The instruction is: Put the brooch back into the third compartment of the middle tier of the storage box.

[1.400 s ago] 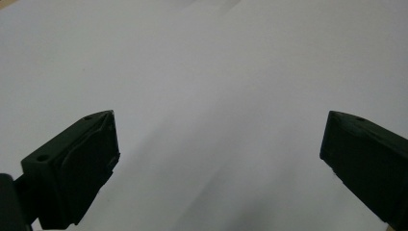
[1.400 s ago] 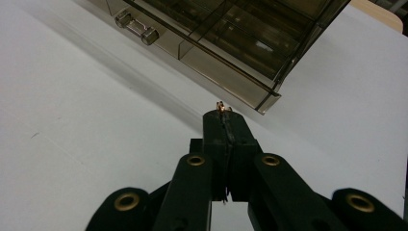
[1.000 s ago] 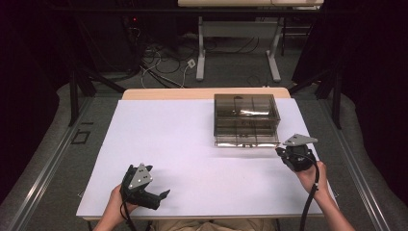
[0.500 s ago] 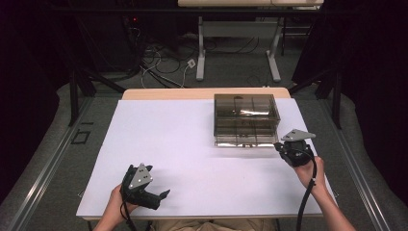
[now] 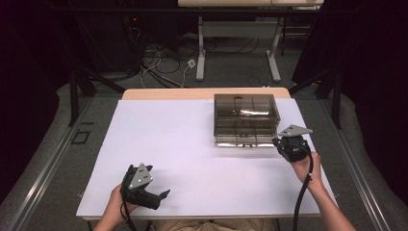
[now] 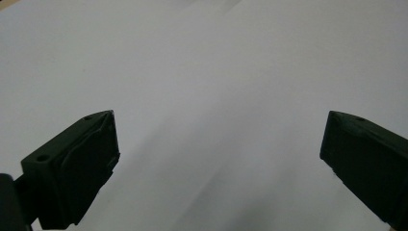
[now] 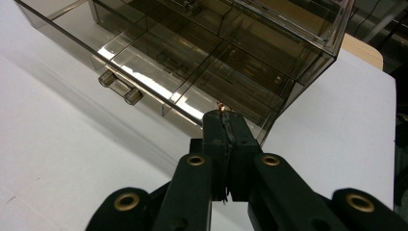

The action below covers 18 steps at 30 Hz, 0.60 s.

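On the white table top [image 5: 192, 144], toward its far right part, stands the smoke-tinted plastic drawer box [image 5: 246, 119], its lowest drawer [image 5: 244, 140] pulled a little way out toward us. We hold our right gripper [image 5: 279, 142] just beside the near right corner of that box, at the drawer's right end; from above we cannot tell whether the tips touch it. Seen along the right gripper [image 7: 225, 120], its two black jaws are pressed together with no gap, and a tiny copper-coloured speck [image 7: 221, 108] sits right at their tips; we cannot tell what it is. Those tips point at the right part of the open drawer [image 7: 159, 67], whose clear dividers split it into compartments, and the drawer's small cylindrical handle [image 7: 119, 87] shows to the left of them. Our left gripper [image 5: 161, 195] lies low near the table's front left edge, well apart from the box, held in our left hand [image 5: 120, 204]. Along the left gripper [image 6: 219, 139], the jaws stand spread wide over bare white surface, with nothing between them.
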Each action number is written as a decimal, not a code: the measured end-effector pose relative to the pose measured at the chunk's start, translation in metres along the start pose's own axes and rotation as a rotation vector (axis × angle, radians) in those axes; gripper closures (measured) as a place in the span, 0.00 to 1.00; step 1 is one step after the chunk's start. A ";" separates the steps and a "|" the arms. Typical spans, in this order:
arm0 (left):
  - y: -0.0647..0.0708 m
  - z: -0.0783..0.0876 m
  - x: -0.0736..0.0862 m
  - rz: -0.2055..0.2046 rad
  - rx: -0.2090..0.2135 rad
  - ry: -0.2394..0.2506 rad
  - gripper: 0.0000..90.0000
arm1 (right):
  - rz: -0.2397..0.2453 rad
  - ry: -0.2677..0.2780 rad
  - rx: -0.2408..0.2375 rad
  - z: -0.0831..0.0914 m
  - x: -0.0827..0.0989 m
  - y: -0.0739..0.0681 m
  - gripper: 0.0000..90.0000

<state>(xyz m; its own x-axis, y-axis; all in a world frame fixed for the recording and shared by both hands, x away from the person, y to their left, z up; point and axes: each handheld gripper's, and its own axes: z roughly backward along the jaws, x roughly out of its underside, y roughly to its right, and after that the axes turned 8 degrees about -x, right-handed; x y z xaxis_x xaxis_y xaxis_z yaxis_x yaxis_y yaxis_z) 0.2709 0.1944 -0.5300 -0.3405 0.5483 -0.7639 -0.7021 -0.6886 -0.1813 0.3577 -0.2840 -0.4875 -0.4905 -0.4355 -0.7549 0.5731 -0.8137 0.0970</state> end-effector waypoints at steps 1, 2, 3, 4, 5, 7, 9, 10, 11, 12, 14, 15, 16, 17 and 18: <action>0.000 0.000 0.000 -0.003 0.000 0.001 0.00 | 0.000 -0.001 0.002 0.000 0.000 0.000 0.99; 0.000 0.000 0.000 -0.003 0.000 0.001 0.00 | -0.004 0.000 0.002 -0.001 0.000 0.000 0.99; 0.000 0.000 0.000 -0.004 -0.001 0.000 0.00 | 0.000 -0.003 0.007 -0.001 0.000 0.001 0.99; 0.000 0.000 0.000 -0.002 -0.001 -0.006 0.00 | -0.005 0.000 0.006 -0.002 0.000 0.001 0.99; 0.000 0.000 0.000 -0.002 0.002 -0.009 0.00 | -0.005 0.000 0.008 -0.002 0.000 0.002 0.99; 0.000 -0.001 0.000 -0.002 -0.001 -0.008 0.00 | -0.007 0.004 0.011 -0.002 0.001 0.003 0.99; 0.000 0.000 -0.001 -0.007 0.001 -0.011 0.00 | -0.011 0.006 0.019 -0.001 0.002 0.003 0.99; 0.001 0.000 -0.001 -0.006 0.000 -0.009 0.00 | -0.012 0.008 0.019 -0.001 0.002 0.004 0.99; 0.001 -0.001 -0.001 -0.006 0.000 -0.008 0.00 | -0.013 0.009 0.021 -0.002 0.002 0.005 0.99; 0.000 -0.001 -0.001 -0.005 0.000 -0.010 0.00 | -0.017 0.008 0.027 -0.002 0.003 0.005 0.99; 0.000 -0.001 -0.001 -0.005 -0.001 -0.010 0.00 | -0.014 0.009 0.030 -0.003 0.004 0.006 0.99; 0.000 -0.001 -0.001 -0.004 0.000 -0.010 0.00 | -0.018 0.008 0.032 -0.004 0.005 0.006 0.99; 0.000 -0.001 -0.001 -0.005 0.000 -0.008 0.00 | -0.020 0.008 0.032 -0.004 0.005 0.006 0.99; 0.000 -0.001 -0.001 -0.005 0.001 -0.008 0.00 | -0.016 0.009 0.035 -0.005 0.006 0.007 0.99; 0.000 -0.001 -0.001 -0.010 -0.001 -0.008 0.00 | -0.013 0.010 0.040 -0.005 0.006 0.007 0.99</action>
<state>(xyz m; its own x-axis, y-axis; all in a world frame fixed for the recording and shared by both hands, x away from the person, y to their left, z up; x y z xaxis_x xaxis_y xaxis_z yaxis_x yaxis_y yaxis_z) 0.2717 0.1937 -0.5300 -0.3390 0.5589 -0.7568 -0.7045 -0.6839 -0.1894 0.3624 -0.2906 -0.4950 -0.4912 -0.4209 -0.7626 0.5398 -0.8342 0.1127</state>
